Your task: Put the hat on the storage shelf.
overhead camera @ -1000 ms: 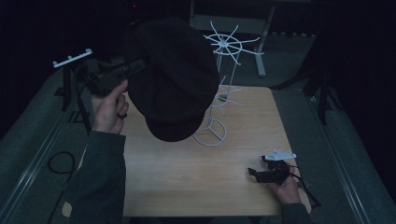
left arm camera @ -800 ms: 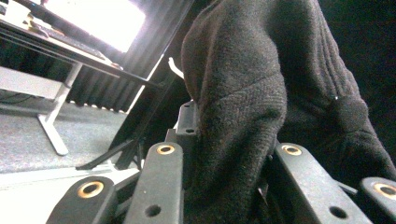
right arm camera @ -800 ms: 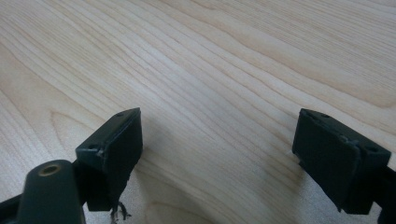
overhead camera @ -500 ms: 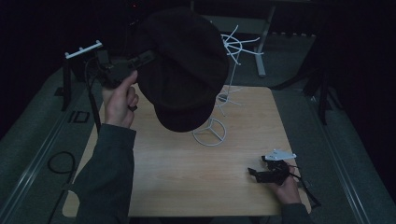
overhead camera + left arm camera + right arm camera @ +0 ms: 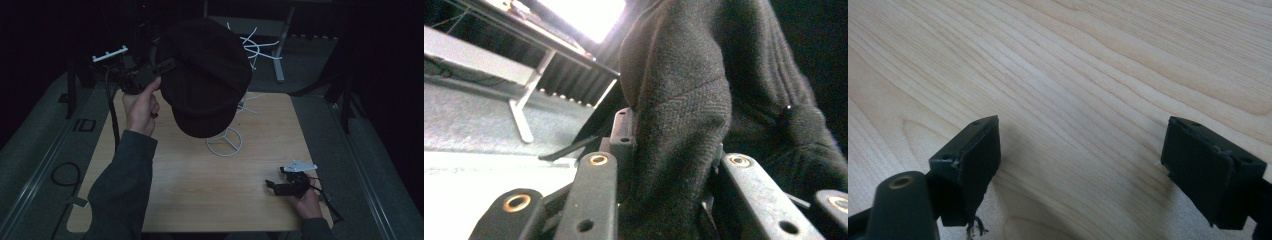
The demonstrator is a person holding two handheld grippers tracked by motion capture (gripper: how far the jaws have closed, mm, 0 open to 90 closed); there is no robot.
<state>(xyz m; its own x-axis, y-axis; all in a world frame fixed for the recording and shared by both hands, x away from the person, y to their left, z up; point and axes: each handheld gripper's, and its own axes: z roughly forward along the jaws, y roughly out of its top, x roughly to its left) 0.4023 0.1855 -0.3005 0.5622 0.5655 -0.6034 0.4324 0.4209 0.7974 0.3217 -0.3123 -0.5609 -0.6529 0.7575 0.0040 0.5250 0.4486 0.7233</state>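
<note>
Left of the white wire hat stand (image 5: 226,142), my left gripper (image 5: 150,75) clamps the brim of the black woollen flat cap (image 5: 205,75), its jaws having just eased open a touch with the cloth between them. The cap hangs in the air above the stand's ring base and in front of its spoked top, not yet seated on it. Right of the stand, my right gripper (image 5: 285,184) rests on the pale wooden table (image 5: 175,200), jaws wide and empty. I judge the lift done; hanging and release remain.
</note>
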